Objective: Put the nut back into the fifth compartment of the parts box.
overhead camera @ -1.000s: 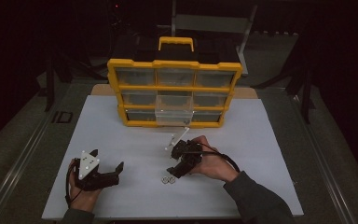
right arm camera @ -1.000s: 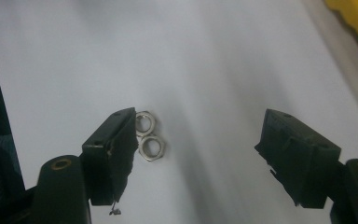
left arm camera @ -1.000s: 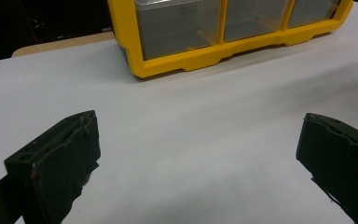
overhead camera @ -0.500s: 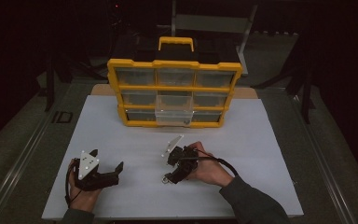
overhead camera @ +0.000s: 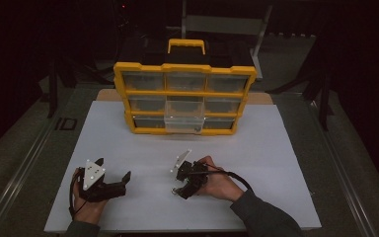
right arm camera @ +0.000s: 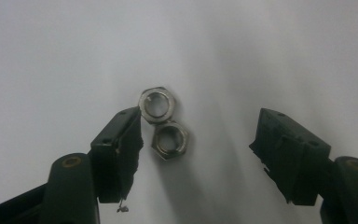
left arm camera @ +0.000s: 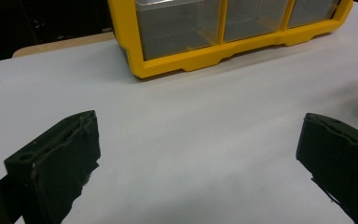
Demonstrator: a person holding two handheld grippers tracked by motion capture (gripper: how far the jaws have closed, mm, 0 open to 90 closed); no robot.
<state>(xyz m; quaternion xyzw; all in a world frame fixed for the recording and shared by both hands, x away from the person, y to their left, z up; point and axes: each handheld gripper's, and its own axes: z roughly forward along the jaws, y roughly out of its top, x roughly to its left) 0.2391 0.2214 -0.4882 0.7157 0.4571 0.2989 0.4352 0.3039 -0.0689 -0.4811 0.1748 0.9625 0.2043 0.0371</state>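
Yellow drawer organizer (overhead camera: pixel 184 98) at the white mat's (overhead camera: pixel 276 163) far edge, both tongs (overhead camera: pixel 121 180) (overhead camera: pixel 180 190) nearer.

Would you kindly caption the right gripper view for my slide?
Right gripper, jaws open, poised over two touching hex nuts on the white table.

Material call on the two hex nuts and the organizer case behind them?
Two hex nuts: likely steel, bright plated finish, given the grey metallic sheen and glints on the bore. Organizer case: looks like moulded yellow plastic, smooth with a slight gloss; its drawers appear clear plastic, see-through walls.

Dark room around white tabletop (overhead camera: pixel 286 148)
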